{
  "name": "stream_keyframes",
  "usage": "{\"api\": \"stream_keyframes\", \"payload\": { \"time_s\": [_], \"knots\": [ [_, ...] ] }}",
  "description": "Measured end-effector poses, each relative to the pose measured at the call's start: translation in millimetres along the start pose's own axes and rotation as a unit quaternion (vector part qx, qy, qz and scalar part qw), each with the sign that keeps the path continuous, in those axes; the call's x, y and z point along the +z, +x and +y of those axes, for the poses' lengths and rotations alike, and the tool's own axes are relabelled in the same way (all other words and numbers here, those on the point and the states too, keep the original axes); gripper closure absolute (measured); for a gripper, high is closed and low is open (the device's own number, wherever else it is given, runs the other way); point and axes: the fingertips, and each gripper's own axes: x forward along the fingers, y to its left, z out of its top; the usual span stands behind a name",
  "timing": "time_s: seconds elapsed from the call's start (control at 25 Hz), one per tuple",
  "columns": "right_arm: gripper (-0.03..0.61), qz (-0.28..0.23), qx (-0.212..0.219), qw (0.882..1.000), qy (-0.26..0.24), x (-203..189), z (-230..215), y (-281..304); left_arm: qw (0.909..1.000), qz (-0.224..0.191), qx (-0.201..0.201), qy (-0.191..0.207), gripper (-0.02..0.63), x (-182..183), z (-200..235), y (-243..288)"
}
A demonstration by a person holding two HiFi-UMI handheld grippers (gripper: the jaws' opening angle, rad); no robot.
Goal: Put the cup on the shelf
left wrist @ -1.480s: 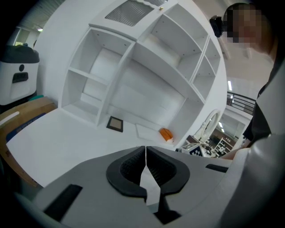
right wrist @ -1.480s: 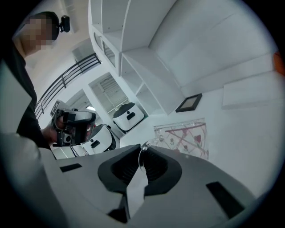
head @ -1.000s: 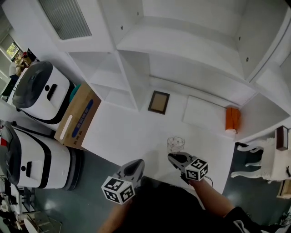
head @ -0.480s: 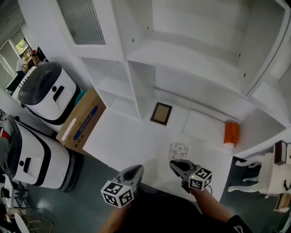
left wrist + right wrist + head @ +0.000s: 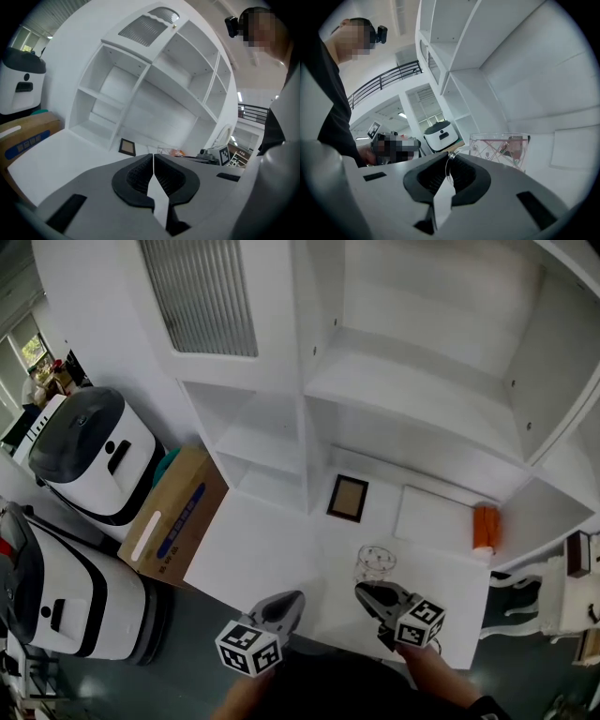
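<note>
Glass cup (image 5: 375,562) stands on the white bench (image 5: 253,549); my right hand-held gripper (image 5: 363,590) pinches its thin handle, my left hand-held gripper (image 5: 294,597) is closed, empty.

A small picture frame (image 5: 348,498) lies flat, well apart from an orange object (image 5: 485,527).

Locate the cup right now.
In the head view the cup is right of centre, near the desk's front edge, between the frame and the right gripper, whose jaws are shut on its handle.
</note>
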Motion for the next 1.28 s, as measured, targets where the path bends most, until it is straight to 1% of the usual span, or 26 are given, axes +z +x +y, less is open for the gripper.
{"api": "stream_keyframes", "payload": {
  "time_s": [0.08,0.2,0.4,0.6,0.72,0.84,1.04,1.16,1.28],
  "knots": [
    [0.557,-0.006,-0.009,1.000,0.000,6,8,24,0.9998,0.005,-0.012,0.013,0.595,12,21,-7],
    [0.555,-0.022,-0.032,0.999,0.015,14,19,56,0.9988,0.015,-0.036,0.030,0.595,30,52,-21],
    [0.556,-0.051,-0.068,0.996,0.024,28,42,109,0.9947,0.035,-0.073,0.064,0.595,56,107,-52],
    [0.555,-0.064,-0.085,0.994,0.016,40,73,146,0.9910,0.051,-0.099,0.074,0.595,65,139,-73],
    [0.555,-0.069,-0.079,0.994,0.017,48,88,161,0.9893,0.060,-0.110,0.075,0.595,66,145,-73],
    [0.555,-0.068,-0.060,0.996,0.002,57,100,171,0.9886,0.059,-0.117,0.075,0.595,68,144,-64],
    [0.555,-0.058,-0.031,0.998,-0.013,63,104,175,0.9896,0.048,-0.117,0.070,0.595,81,126,-52],
    [0.555,-0.055,-0.011,0.998,-0.014,62,99,180,0.9907,0.051,-0.098,0.079,0.595,83,127,-52],
    [0.555,-0.037,0.004,0.999,-0.016,56,94,187,0.9947,0.040,-0.072,0.063,0.595,84,141,-55]
  ]
}}
